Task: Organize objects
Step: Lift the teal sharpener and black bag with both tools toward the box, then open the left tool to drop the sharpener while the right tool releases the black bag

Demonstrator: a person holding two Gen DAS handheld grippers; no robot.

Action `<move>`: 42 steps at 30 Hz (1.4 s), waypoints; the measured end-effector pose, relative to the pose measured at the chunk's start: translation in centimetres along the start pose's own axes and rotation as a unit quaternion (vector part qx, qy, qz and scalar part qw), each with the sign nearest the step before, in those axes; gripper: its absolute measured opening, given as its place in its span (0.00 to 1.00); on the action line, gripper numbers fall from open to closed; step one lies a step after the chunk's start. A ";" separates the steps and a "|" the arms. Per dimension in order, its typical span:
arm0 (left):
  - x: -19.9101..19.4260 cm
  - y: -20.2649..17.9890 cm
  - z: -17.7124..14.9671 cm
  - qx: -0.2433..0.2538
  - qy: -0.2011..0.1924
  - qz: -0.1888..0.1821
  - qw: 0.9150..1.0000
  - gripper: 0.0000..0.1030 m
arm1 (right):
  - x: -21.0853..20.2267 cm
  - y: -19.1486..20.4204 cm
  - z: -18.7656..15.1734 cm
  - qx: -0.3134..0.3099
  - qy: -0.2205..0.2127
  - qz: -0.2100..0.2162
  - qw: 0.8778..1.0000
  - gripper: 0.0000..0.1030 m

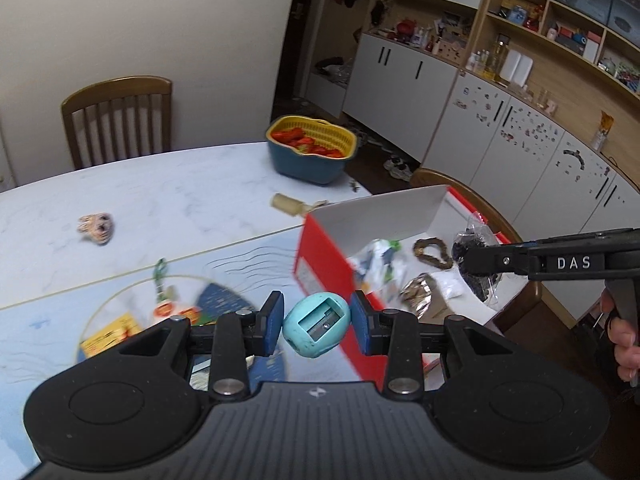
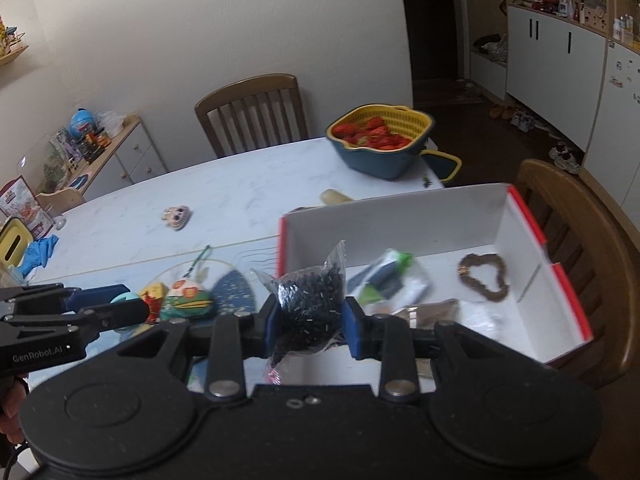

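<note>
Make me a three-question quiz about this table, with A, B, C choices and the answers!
1. Where is the brown bead loop?
A. inside the red box
B. on a chair
C. in the basket

2. What colour is the egg-shaped sharpener?
A. pink
B. light blue
C. yellow

3. What are the right tongs doing?
A. gaping empty
B. squeezing the bag of black beads
C. holding a spoon

Answers: 1 A, it lies on the box's white floor. 2 B, pale blue between the left tongs. 3 B, pads press the bag's sides.
</note>
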State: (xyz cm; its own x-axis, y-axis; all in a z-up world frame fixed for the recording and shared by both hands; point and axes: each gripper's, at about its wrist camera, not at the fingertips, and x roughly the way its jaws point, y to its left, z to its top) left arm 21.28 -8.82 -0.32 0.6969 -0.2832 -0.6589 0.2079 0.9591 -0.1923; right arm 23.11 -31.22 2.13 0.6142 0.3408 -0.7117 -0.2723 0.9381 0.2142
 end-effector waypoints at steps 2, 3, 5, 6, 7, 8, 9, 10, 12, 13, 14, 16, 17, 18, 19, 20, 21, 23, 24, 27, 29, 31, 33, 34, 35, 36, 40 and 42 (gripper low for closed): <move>0.9 -1.1 0.5 0.005 0.002 -0.002 1.000 0.34 | -0.1 -1.2 0.1 0.000 -0.001 -0.002 1.000 0.30; 1.4 -1.7 0.8 0.008 0.003 -0.003 1.000 0.34 | -0.1 -1.7 0.1 0.001 -0.001 -0.001 1.000 0.30; 2.4 -2.6 1.4 0.011 0.007 -0.006 1.000 0.34 | -0.1 -2.8 0.1 0.001 0.000 -0.001 1.000 0.30; 2.9 -3.1 1.7 0.013 0.009 -0.007 1.000 0.34 | -0.1 -3.2 0.1 0.001 0.000 -0.002 1.000 0.30; 3.5 -3.6 1.8 0.016 0.010 -0.007 1.000 0.34 | -0.1 -3.7 0.1 0.001 0.001 -0.002 1.000 0.30; 4.0 -3.9 2.1 0.019 0.012 -0.008 1.000 0.34 | 0.0 -4.2 0.2 0.000 0.001 -0.003 1.000 0.30; 4.6 -4.4 2.3 0.020 0.015 -0.010 1.000 0.34 | 0.0 -4.6 0.2 -0.002 0.001 -0.004 1.000 0.30; 5.1 -4.9 2.5 0.021 0.018 -0.012 1.000 0.34 | 0.0 -5.1 0.2 -0.004 0.001 -0.005 1.000 0.30; 6.1 -5.7 2.9 0.027 0.022 -0.015 0.999 0.34 | 0.1 -6.0 0.2 -0.006 0.002 -0.006 1.000 0.30; 6.6 -6.2 3.1 0.031 0.024 -0.016 0.999 0.34 | 0.2 -6.4 0.3 -0.006 0.002 -0.008 1.000 0.30; 7.1 -6.6 3.3 0.033 0.026 -0.016 0.999 0.34 | 0.3 -6.8 0.3 -0.006 0.003 -0.009 1.000 0.30; 8.1 -7.3 3.8 0.038 0.030 -0.018 0.999 0.34 | 0.5 -7.7 0.4 -0.004 0.005 -0.011 1.000 0.30; 8.5 -7.7 4.0 0.041 0.032 -0.017 0.999 0.34 | 0.6 -8.2 0.5 -0.003 0.006 -0.012 1.000 0.30; 9.0 -7.9 4.2 0.043 0.033 -0.017 0.998 0.34 | 0.8 -8.5 0.5 -0.003 0.007 -0.013 1.000 0.30; 9.5 -8.3 4.4 0.046 0.035 -0.016 0.998 0.34 | 1.0 -8.9 0.6 -0.003 0.008 -0.013 1.000 0.30; 10.0 -8.5 4.7 0.048 0.036 -0.016 0.998 0.34 | 1.2 -9.3 0.6 -0.005 0.009 -0.015 1.000 0.30; 10.6 -8.7 4.9 0.049 0.037 -0.015 0.998 0.34 | 1.4 -9.6 0.7 -0.008 0.009 -0.019 1.000 0.30; 11.8 -9.1 5.4 0.047 0.043 -0.014 0.998 0.34 | 1.8 -10.3 0.8 -0.015 0.010 -0.025 1.000 0.30; 12.4 -9.3 5.7 0.047 0.045 -0.014 0.998 0.34 | 2.0 -10.7 0.8 -0.014 0.012 -0.025 1.000 0.30; 14.3 -10.2 6.4 0.056 0.052 -0.009 0.997 0.34 | 3.0 -11.6 0.9 -0.017 0.028 -0.024 0.999 0.30; 15.5 -11.0 6.8 0.067 0.057 -0.012 0.996 0.34 | 3.5 -11.9 0.9 -0.026 0.036 -0.031 0.999 0.30; 16.8 -11.7 7.1 0.081 0.061 -0.012 0.995 0.34 | 4.0 -12.3 0.9 -0.033 0.044 -0.033 0.998 0.30; 18.1 -12.3 7.4 0.085 0.067 -0.015 0.994 0.34 | 4.6 -12.7 0.9 -0.035 0.052 -0.035 0.997 0.30; 18.7 -12.6 7.5 0.088 0.069 -0.015 0.994 0.34 | 4.9 -12.8 0.9 -0.037 0.055 -0.033 0.997 0.30; 19.3 -12.9 7.6 0.090 0.071 -0.014 0.993 0.34 | 5.2 -12.9 0.9 -0.039 0.059 -0.031 0.997 0.30; 19.9 -13.1 7.8 0.091 0.074 -0.013 0.993 0.34 | 5.5 -13.0 0.8 -0.042 0.062 -0.029 0.997 0.30; 22.4 -14.4 8.1 0.103 0.085 -0.013 0.991 0.34 | 6.8 -12.9 0.6 -0.055 0.079 -0.026 0.995 0.30; 23.6 -15.0 8.1 0.112 0.093 -0.012 0.989 0.34 | 7.6 -12.8 0.5 -0.060 0.092 -0.030 0.993 0.30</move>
State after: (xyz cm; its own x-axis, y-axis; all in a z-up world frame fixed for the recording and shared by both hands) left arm 40.19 -29.93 -7.11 0.5565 -0.2808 -0.7819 0.3845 0.9214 -0.0572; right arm 31.64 -40.56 -5.69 0.4885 0.2576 -0.8337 -0.3325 0.9383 0.0951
